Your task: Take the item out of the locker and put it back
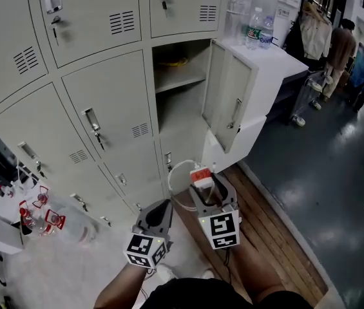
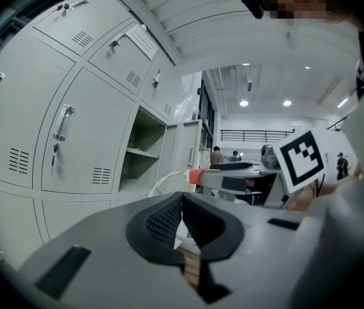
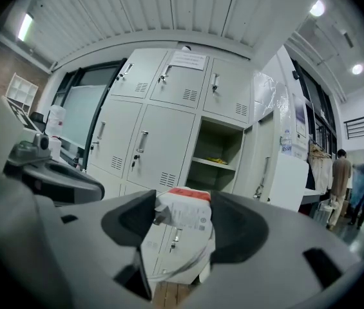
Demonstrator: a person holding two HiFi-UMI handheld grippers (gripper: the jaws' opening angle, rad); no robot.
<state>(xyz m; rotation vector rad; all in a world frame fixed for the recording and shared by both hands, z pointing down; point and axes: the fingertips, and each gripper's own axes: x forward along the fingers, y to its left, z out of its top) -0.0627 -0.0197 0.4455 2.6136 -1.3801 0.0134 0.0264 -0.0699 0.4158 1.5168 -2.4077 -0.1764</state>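
- Charger (image 1: 201, 174), white with a red end and looped cable, was clamped in the right gripper (image 1: 204, 187), low and outside the open locker (image 1: 180, 76); probably ready for return.
- Left gripper (image 1: 161, 212) jaws were together and empty; it looked spare, since the door (image 1: 223, 102) stood open.

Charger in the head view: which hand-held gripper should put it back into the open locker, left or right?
Right. The right hand-held gripper is shut on the white charger and faces the open locker compartment. The left hand-held gripper is shut and holds nothing.
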